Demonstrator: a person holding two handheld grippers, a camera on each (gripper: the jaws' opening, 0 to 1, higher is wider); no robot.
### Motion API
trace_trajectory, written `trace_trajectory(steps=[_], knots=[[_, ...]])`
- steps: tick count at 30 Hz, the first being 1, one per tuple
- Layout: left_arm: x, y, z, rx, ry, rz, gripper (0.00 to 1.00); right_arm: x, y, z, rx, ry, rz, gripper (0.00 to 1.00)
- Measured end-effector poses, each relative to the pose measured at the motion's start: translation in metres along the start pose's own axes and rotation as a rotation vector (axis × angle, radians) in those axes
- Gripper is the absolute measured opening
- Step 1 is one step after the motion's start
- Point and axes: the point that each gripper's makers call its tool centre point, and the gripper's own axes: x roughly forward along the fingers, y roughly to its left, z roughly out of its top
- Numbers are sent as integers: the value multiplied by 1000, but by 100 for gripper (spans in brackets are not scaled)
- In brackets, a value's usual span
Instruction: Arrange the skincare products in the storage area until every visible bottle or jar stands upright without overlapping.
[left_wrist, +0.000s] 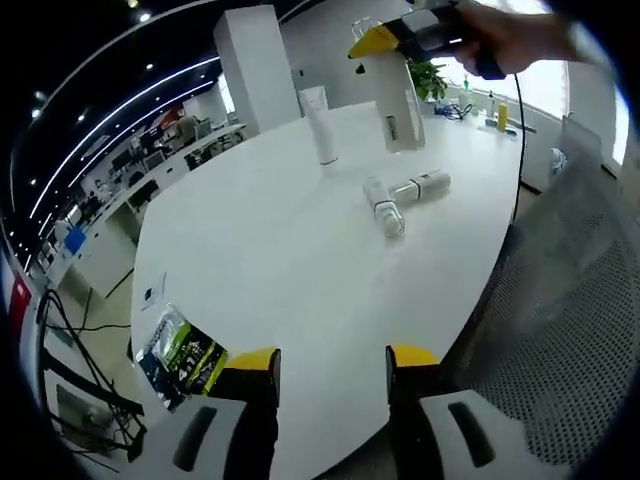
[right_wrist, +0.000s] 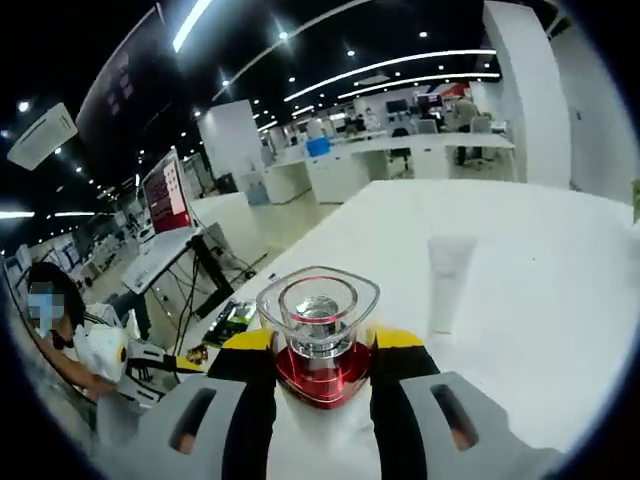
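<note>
In the right gripper view my right gripper (right_wrist: 318, 348) is shut on a clear bottle with a red base (right_wrist: 318, 305), held above the white table (right_wrist: 560, 300). A white tube (right_wrist: 448, 280) stands upright beyond it. In the left gripper view my left gripper (left_wrist: 333, 360) hangs open over the table's near edge, with nothing between its fingers. Two small white bottles (left_wrist: 383, 207) (left_wrist: 422, 185) lie on their sides mid-table. Farther back stand the white tube (left_wrist: 320, 125) and a tall white box (left_wrist: 398, 110). The right gripper (left_wrist: 385, 40) hovers above that box, held by a hand.
A black and green packet (left_wrist: 180, 355) lies at the table's left edge. A mesh chair (left_wrist: 570, 300) stands close on the right. Small items (left_wrist: 500, 115) sit at the table's far end. A person (right_wrist: 70, 340) sits at the left, beyond the table.
</note>
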Motion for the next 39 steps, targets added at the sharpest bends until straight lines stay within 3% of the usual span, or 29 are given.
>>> trace_trajectory(steps=[4, 9, 13, 16, 21, 24, 28, 39], knots=[[2, 2, -5, -24, 25, 0, 43, -6, -10, -13, 29, 10, -12, 33], [1, 0, -3, -23, 14, -2, 42, -12, -27, -35, -4, 54, -42, 33], [1, 1, -3, -15, 16, 1, 42, -18, -50, -40, 1, 33, -78, 33], [1, 5, -4, -6, 19, 18, 41, -20, -69, -42, 55, 14, -112, 33], [1, 9, -7, -16, 34, 37, 41, -17, -94, -44, 49, -8, -151, 33], [3, 10, -13, -19, 66, 36, 41, -11, -113, -40, 78, -26, -162, 33], [3, 10, -13, -17, 61, 39, 40, 6, -132, -43, 52, -16, -178, 33], [5, 6, -22, -4, 111, 26, 40, 37, -154, -50, -66, 4, -169, 33]])
